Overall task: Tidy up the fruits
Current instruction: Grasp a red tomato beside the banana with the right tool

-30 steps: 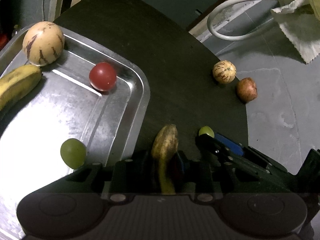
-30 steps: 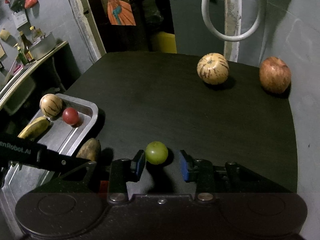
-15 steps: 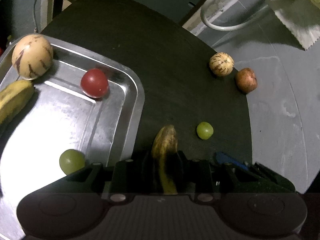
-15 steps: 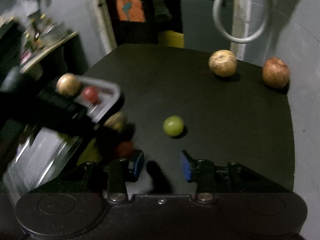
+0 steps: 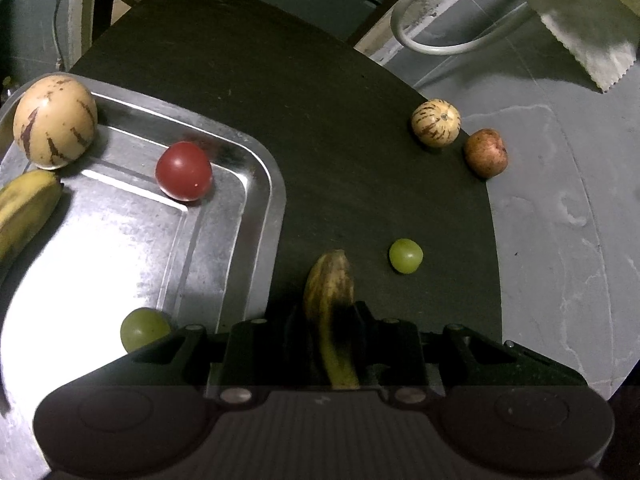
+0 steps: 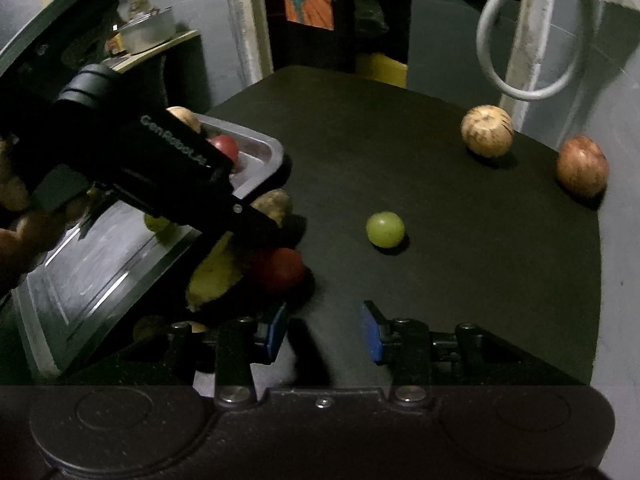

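Note:
My left gripper (image 5: 328,318) is shut on a brown-spotted banana (image 5: 330,280), held just right of the steel tray (image 5: 276,184). The tray holds a striped melon (image 5: 54,122), a red tomato (image 5: 184,170), another banana (image 5: 24,208) and a green grape (image 5: 142,328). A second green grape (image 6: 385,229) lies on the black table, ahead of my right gripper (image 6: 324,332). That gripper is open, with nothing between its blue pads. In the right wrist view the left gripper (image 6: 272,228) reaches in from the left, with the banana (image 6: 216,272) and a blurred red shape (image 6: 280,270) under it.
A small striped melon (image 5: 436,122) and a reddish apple (image 5: 486,152) sit at the table's far right edge, against the grey wall (image 5: 560,240). A white cable loop (image 5: 440,40) and a cloth (image 5: 588,32) hang beyond. A person's hand (image 6: 16,216) holds the left gripper.
My right gripper has drawn back from the green grape, which lay between its pads and now rests on the table ahead. It has left the left wrist view. The left gripper keeps the banana.

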Motion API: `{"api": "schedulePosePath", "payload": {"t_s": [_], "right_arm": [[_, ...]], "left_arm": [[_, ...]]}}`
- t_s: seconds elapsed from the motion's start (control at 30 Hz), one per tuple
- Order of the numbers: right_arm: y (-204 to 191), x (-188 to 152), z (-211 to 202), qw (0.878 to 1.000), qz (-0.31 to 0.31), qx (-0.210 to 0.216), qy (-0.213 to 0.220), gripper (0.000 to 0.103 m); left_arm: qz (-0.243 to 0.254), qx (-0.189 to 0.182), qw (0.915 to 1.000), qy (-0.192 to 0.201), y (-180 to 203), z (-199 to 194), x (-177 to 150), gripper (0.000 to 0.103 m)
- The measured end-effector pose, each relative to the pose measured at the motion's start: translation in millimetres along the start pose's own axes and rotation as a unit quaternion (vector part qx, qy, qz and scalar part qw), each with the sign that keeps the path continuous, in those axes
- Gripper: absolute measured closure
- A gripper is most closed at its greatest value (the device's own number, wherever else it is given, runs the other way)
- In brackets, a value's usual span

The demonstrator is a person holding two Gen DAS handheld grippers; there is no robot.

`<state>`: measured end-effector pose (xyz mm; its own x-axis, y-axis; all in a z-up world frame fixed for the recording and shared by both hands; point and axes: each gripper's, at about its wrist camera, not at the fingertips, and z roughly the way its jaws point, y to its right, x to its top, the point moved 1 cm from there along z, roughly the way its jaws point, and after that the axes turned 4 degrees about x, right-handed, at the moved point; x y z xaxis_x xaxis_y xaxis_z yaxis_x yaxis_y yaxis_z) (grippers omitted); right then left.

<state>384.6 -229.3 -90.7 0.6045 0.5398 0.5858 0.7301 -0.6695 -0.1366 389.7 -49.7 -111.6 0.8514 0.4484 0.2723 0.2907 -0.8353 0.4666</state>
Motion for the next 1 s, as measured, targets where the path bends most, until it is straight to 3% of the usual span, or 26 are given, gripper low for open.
{"api": "schedulePosePath", "payload": {"t_s": [0.53, 0.8, 0.87, 1.0], "right_arm": [[-6.1, 9.1, 10.8, 0.999, -0.030, 0.035, 0.004, 0.061], [-4.1, 8.0, 12.3, 0.998, -0.026, 0.052, 0.013, 0.068], [-3.7, 7.7, 12.5, 0.998, -0.024, 0.056, 0.015, 0.075], [-3.5, 7.2, 12.3, 0.998, -0.016, 0.057, 0.021, 0.076]], "left_arm": [[-0.010, -0.011, 0.9999, 0.001, -5.5, -4.3, -1.5, 0.070], [-0.010, -0.011, 0.9999, 0.003, -6.3, -4.9, -2.4, 0.070], [-0.012, -0.011, 0.9999, 0.003, -6.4, -4.9, -2.3, 0.071], [-0.014, -0.011, 0.9998, 0.004, -6.1, -5.2, -3.2, 0.071]]}}
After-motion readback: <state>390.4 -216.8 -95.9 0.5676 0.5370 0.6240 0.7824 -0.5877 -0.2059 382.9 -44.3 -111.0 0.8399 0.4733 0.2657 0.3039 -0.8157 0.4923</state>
